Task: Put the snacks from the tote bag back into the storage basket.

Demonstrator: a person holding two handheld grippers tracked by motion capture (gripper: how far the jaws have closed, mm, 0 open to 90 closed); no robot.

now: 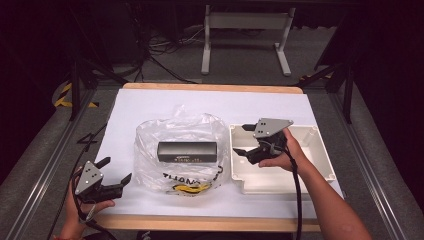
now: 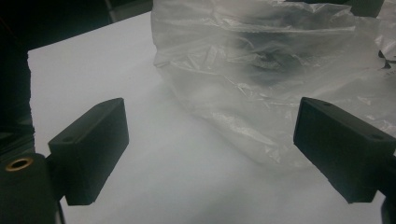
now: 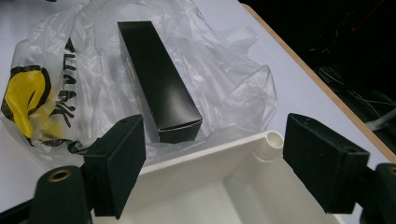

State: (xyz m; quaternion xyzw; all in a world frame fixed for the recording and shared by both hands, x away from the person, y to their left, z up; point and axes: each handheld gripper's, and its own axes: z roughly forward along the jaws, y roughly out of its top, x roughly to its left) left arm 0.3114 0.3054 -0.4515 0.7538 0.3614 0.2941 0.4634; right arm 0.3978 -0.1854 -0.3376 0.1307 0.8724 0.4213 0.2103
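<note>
A crumpled clear plastic bag (image 1: 180, 172) with yellow and black print lies in the middle of the white table top (image 1: 150, 107). A long black box (image 1: 187, 151) rests among its folds, and I cannot tell whether plastic covers it. To the right stands a white tray (image 1: 322, 155). My right gripper (image 1: 241, 139) hovers over the tray's left end, open, pointing at the box (image 3: 159, 88) across the tray rim (image 3: 210, 151), with nothing between its jaws (image 3: 215, 140). My left gripper (image 1: 116, 170) is open at the front left, facing the bag (image 2: 261, 70), apart from it (image 2: 210, 135).
The table's wooden edge (image 1: 210, 222) runs along the front. Bare white surface lies to the left of the bag and behind it. Beyond the table are a dark floor, cables and a white desk frame (image 1: 245, 30).
</note>
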